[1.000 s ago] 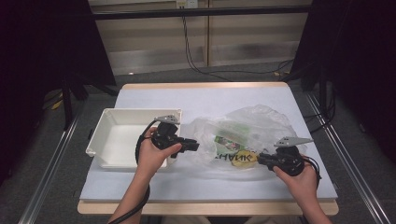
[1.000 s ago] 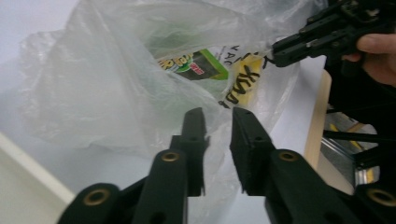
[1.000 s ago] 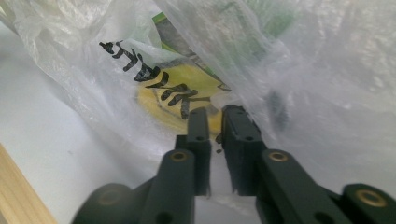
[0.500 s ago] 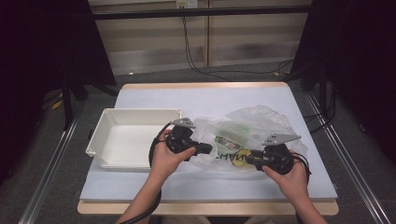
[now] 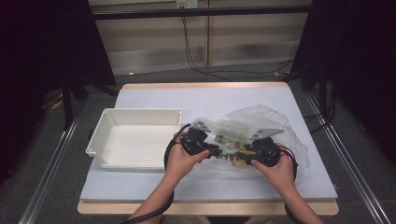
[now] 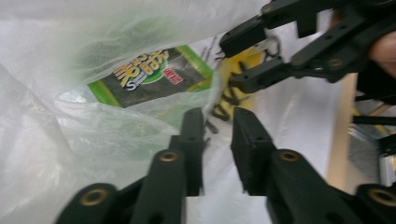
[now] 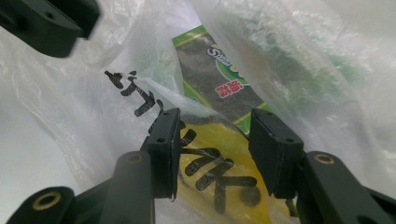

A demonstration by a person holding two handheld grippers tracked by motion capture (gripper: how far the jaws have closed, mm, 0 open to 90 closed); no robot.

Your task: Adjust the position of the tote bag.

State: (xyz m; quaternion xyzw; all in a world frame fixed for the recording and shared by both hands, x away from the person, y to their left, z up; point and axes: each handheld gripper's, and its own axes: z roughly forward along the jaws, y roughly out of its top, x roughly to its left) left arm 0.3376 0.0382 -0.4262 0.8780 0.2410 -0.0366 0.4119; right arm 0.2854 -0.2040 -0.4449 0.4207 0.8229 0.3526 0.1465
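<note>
plastic bag (image 5: 261, 135) lies crumpled on the tabletop (image 5: 205, 100), right of the white tray (image 5: 135, 135), with a green seaweed packet (image 7: 219, 79) inside. left tongs (image 6: 217, 116) stand narrowly parted at its film; right tongs (image 7: 215, 135) gape wide over the bag's yellow print, both just beside each other.

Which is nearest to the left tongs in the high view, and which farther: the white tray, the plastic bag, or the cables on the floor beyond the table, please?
From the left tongs:
1. Plastic bag: the tongs' tips are right at its crumpled film, toward the right tongs.
2. White tray: on the table, off to the other side.
3. Cables: on the floor past the table's far edge.
</note>
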